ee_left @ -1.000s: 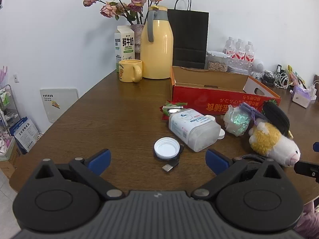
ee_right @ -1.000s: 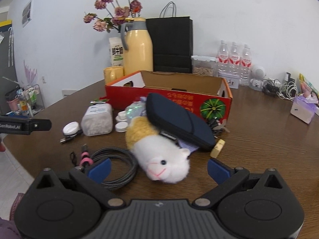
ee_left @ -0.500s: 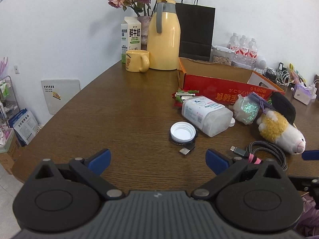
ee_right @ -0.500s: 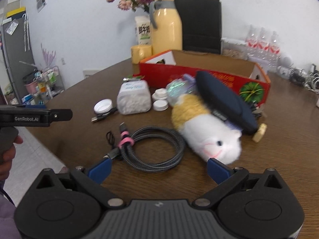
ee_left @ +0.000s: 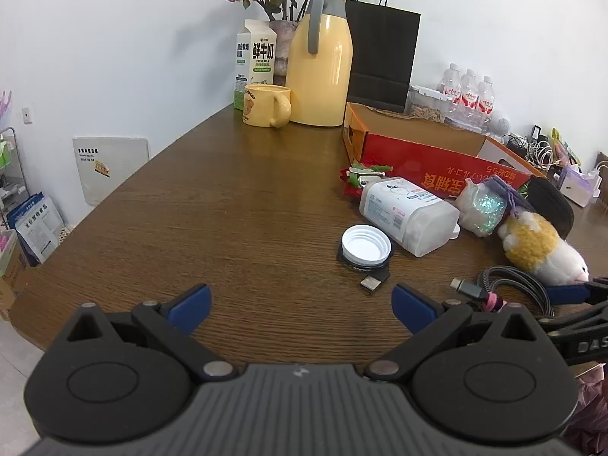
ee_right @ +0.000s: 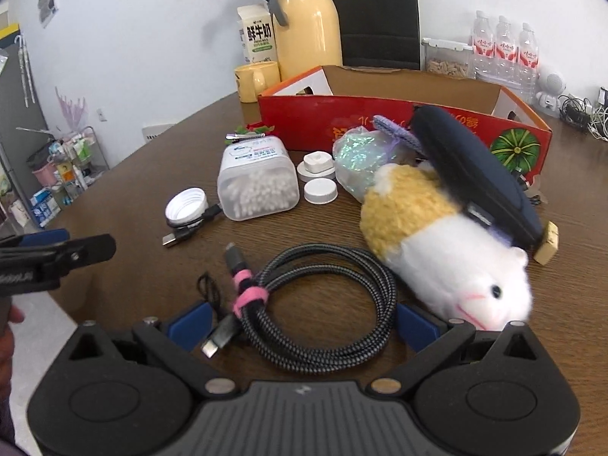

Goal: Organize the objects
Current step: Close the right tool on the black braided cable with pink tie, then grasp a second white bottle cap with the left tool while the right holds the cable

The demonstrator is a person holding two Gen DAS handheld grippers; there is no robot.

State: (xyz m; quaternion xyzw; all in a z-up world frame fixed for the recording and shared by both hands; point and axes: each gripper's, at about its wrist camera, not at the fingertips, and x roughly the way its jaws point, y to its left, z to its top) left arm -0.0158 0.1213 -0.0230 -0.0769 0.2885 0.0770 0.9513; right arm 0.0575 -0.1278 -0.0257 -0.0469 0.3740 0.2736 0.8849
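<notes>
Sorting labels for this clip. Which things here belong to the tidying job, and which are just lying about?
Job: coiled cable, plush toy, cotton swab box, white lid, dark pouch, red box.

Lying about: yellow jug, mug, milk carton, water bottles.

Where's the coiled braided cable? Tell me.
In the right wrist view the coiled braided cable lies on the table directly before the open right gripper, left of the plush toy.

I see a white wall (ee_left: 114,38) behind my brown wooden table (ee_left: 228,209), with a wire rack (ee_right: 76,159) on the pale floor (ee_left: 15,380).
</notes>
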